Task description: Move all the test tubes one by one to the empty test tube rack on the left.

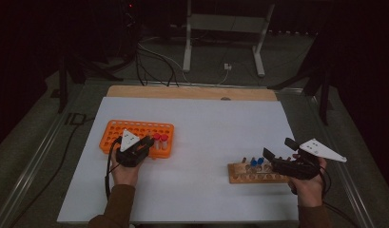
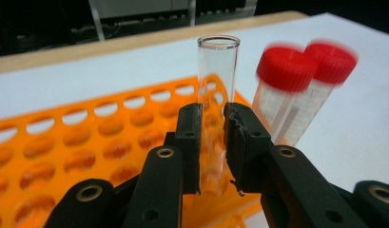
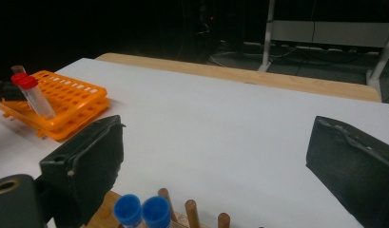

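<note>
Left gripper (image 2: 212, 142) is clamped on a clear, open-topped glass test tube (image 2: 217, 80). The tube stands upright, long axis near vertical, its lower end down between the jaws over the front edge of the orange plastic tube rack with rows of round holes (image 2: 63, 142). Whether the tip already sits in a hole is hard to tell; the jaws hide it. Key relation: tube axis lines up with a hole in the rack row just left of two red-capped plastic tubes (image 2: 296, 90), which lean close beside it, so the coming move looks like a straight push down.

Right gripper (image 3: 220, 156) has its jaws spread wide and empty, hovering over the wooden peg rack (image 1: 251, 173) holding blue-capped tubes (image 3: 142, 211), well apart from the orange rack. The left hand (image 1: 123, 173) is clearly the nearer one.
</note>
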Tool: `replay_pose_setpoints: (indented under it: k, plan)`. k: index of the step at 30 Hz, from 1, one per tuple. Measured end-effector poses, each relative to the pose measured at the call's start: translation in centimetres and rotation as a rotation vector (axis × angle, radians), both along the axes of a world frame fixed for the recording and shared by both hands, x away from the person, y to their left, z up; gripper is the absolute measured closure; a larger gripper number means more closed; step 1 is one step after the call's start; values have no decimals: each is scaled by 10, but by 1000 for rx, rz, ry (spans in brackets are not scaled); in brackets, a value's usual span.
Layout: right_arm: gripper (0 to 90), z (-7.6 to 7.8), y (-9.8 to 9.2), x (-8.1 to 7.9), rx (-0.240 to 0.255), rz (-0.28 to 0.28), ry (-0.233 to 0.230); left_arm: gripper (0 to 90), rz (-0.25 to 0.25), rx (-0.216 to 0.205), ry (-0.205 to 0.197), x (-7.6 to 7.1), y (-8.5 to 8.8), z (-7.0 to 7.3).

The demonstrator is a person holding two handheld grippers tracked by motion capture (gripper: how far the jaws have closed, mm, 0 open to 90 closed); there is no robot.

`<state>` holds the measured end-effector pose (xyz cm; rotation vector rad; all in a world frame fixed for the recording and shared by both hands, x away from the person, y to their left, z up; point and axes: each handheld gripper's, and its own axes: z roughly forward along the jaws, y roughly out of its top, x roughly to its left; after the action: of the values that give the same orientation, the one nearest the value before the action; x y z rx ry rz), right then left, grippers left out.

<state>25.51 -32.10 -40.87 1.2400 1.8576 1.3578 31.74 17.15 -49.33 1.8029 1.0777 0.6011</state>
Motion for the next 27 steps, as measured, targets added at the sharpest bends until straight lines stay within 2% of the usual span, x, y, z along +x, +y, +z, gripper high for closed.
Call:
replay_pose_setpoints:
  k: [9, 18, 21, 27]
  plan:
    - [57, 0, 1, -1, -3, 6, 2, 766, -2, 16, 19, -4, 0, -4]
    - [60, -1, 1, -1, -9, 13, 6, 766, -8, 49, 27, -5, -2, -5]
    - [61, -2, 2, -1, -12, 16, 5, 766, -10, 72, 35, -4, -4, -7]
    - [61, -2, 2, -1, -13, 18, 5, 765, -11, 72, 34, -4, -4, -7]
